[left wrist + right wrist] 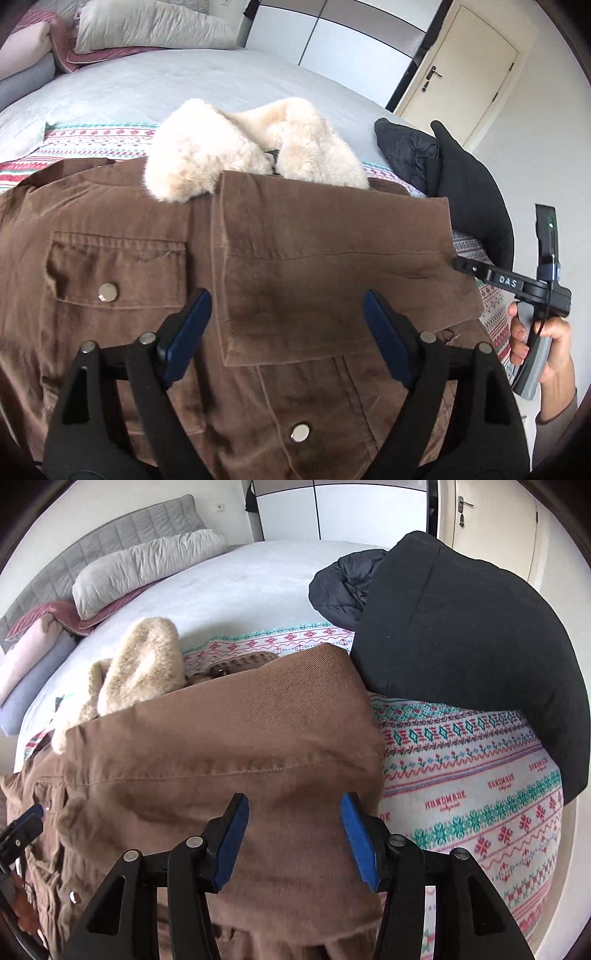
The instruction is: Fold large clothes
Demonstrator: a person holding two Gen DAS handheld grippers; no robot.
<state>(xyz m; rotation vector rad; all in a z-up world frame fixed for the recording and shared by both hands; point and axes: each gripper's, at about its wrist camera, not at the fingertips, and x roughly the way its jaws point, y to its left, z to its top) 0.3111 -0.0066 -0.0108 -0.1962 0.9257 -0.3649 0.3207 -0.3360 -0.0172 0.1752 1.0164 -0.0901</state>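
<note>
brown jacket [147, 258] is being kept flat on patterned blanket [461, 775], sleeve [332, 266] folded across. left gripper [288, 332] and right gripper [293, 834] are being held open, nothing gripped. open blanket is being left rightward.

Jacket under both grippers
The jacket [129, 229] lies on the blanket [461, 775]; dark clothes [461, 627] beyond (rightward).

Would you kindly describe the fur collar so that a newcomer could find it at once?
Start at the bed, where a brown jacket lies on a patterned blanket. At the jacket's top edge, toward the pillows, sits the collar. It is the only cream, fluffy piece; the neighbouring dark garments and the jacket are smooth.
</note>
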